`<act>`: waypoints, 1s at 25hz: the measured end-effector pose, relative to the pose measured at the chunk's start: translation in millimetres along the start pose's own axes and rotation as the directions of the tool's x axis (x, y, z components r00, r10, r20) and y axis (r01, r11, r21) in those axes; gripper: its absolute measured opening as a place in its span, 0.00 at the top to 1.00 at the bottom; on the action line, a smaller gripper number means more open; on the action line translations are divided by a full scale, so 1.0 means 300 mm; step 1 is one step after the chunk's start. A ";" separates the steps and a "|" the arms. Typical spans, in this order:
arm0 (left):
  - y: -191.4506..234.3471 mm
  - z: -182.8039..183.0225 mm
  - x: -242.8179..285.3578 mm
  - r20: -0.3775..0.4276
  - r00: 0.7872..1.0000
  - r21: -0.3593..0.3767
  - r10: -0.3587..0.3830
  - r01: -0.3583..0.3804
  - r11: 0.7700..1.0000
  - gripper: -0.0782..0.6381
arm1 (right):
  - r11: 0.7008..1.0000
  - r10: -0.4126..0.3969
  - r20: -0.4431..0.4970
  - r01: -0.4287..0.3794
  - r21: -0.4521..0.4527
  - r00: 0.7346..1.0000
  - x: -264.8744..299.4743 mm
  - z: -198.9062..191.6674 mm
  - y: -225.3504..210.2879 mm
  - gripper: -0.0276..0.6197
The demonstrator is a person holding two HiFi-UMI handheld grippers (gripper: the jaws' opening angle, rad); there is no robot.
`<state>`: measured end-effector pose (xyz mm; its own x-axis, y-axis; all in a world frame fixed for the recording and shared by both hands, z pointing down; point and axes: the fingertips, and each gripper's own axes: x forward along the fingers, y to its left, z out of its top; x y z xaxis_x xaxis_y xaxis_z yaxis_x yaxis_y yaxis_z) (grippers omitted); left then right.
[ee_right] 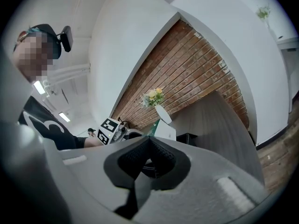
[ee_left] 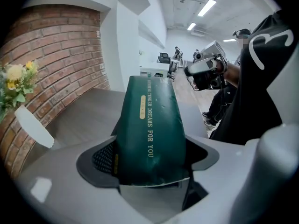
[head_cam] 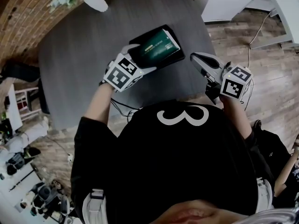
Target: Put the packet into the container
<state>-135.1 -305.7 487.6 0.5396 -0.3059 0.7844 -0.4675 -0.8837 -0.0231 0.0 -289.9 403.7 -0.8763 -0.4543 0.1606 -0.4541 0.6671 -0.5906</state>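
I am holding the dark green packet by its near end in my left gripper, the jaws clamping its flat faces. It is lying across the black container, and I cannot tell whether it is touching the bottom. I am judging it a light, glossy foil pouch, fairly stiff along its length yet apt to crease and slip, so the sealed end seems the safest place to pinch. My right gripper is hovering just right of the container, jaws pressed together on nothing. The container is sitting on a matte grey table. Beyond the container a white vase of flowers is standing by a brick wall, and wooden flooring is showing to its right.
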 end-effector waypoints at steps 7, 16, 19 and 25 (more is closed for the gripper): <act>-0.003 -0.029 0.049 -0.053 0.995 0.045 -0.080 0.082 0.996 0.28 | 0.999 -0.025 0.012 0.025 0.023 1.000 0.000 -0.002 -0.044 0.95; -0.009 -0.028 0.094 -0.028 0.992 0.034 -0.126 0.127 0.991 0.27 | 0.998 -0.035 0.014 0.034 0.061 0.999 0.008 -0.033 -0.082 0.95; -0.018 -0.031 0.100 -0.007 0.993 0.029 -0.119 0.119 0.992 0.27 | 0.997 -0.031 0.022 0.029 0.069 0.999 0.006 -0.050 -0.088 0.95; -0.011 -0.024 0.090 0.041 0.996 0.014 -0.080 0.080 0.997 0.23 | 0.997 -0.027 0.008 0.026 0.073 1.000 0.015 -0.066 -0.080 0.95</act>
<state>-124.1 -308.5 513.1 0.6035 -0.2480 0.7579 -0.4129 -0.9103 0.0309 3.7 -296.3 434.1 -0.8623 -0.4769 0.1701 -0.4641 0.6101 -0.6422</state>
